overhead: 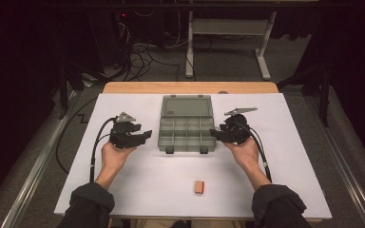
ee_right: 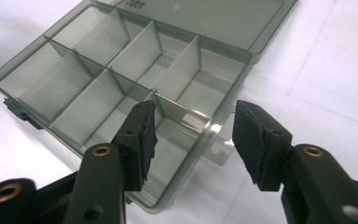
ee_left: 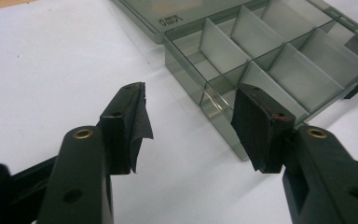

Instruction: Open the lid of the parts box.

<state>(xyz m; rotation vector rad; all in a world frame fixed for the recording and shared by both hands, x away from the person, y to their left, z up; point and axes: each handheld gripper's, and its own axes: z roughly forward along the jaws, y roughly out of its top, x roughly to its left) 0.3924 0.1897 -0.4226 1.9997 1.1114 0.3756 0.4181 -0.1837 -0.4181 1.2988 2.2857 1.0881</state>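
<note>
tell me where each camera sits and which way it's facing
High view: above the person's side, looking forward and down at the table; forearms, hands, left gripper, right gripper.
Left gripper view: along its own open jaws toward the organiser box.
Right gripper view: along its own open jaws, straddling the box's side wall.
All views share the box.

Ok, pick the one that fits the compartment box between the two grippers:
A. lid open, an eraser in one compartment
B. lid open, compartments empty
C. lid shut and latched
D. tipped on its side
B: the compartment box lies flat with its lid folded back, and every compartment in sight is bare.
</note>
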